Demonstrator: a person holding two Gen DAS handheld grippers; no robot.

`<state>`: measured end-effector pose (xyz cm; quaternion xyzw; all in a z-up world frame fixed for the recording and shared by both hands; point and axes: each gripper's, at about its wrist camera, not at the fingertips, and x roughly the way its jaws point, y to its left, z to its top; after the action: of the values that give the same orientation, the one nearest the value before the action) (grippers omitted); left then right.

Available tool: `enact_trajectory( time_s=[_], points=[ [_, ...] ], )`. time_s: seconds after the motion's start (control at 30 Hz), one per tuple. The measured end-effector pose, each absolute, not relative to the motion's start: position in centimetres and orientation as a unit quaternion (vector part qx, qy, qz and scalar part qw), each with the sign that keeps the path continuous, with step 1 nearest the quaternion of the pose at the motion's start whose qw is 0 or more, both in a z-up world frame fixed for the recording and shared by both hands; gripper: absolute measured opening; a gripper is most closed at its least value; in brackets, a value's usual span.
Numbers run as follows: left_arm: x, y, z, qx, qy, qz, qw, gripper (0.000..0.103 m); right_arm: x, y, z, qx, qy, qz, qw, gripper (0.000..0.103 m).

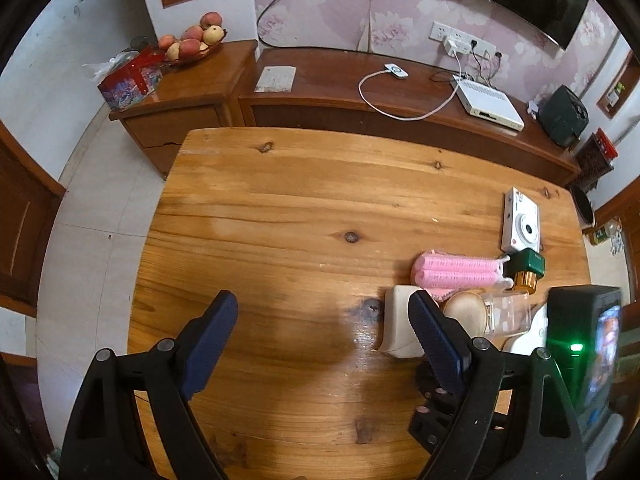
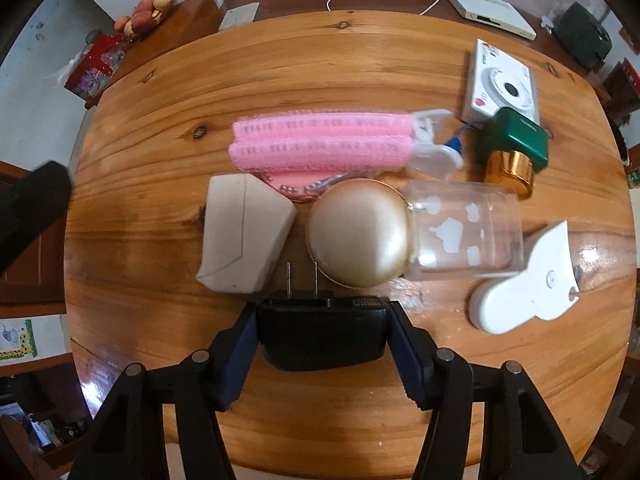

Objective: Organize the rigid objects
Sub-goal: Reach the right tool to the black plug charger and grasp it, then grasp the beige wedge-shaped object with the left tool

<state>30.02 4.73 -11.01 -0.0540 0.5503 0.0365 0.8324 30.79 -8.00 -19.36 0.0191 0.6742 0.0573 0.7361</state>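
Note:
My right gripper [image 2: 322,332] is shut on a black plug adapter [image 2: 320,336], its two prongs pointing at the objects ahead. On the wooden table [image 2: 160,264] lie a beige block [image 2: 240,236], a round gold case [image 2: 360,232], pink hair rollers [image 2: 320,140], a clear plastic box [image 2: 464,232], a white tool [image 2: 528,288], a green-capped gold bottle [image 2: 512,156] and a white camera [image 2: 500,84]. My left gripper [image 1: 320,328] is open and empty above bare table, left of the beige block [image 1: 396,324]. The right gripper's body [image 1: 584,344] shows at the right edge.
A low wooden cabinet [image 1: 360,92] stands beyond the table with a white set-top box [image 1: 488,100] and cables. A side cabinet holds a fruit basket [image 1: 192,44] and a red gift box [image 1: 128,80]. Tiled floor [image 1: 92,240] lies left of the table.

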Motion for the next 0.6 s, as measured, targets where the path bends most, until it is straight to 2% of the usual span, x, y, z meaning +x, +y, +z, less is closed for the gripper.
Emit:
enact_trajectory(
  time_s=[0.6],
  points=[
    [31.4, -1.8, -14.9, 0.007, 0.592, 0.014, 0.806, 0.089, 28.9, -13.5, -17.6, 0.028, 0.664, 0.06, 0.745, 0.063]
  ],
)
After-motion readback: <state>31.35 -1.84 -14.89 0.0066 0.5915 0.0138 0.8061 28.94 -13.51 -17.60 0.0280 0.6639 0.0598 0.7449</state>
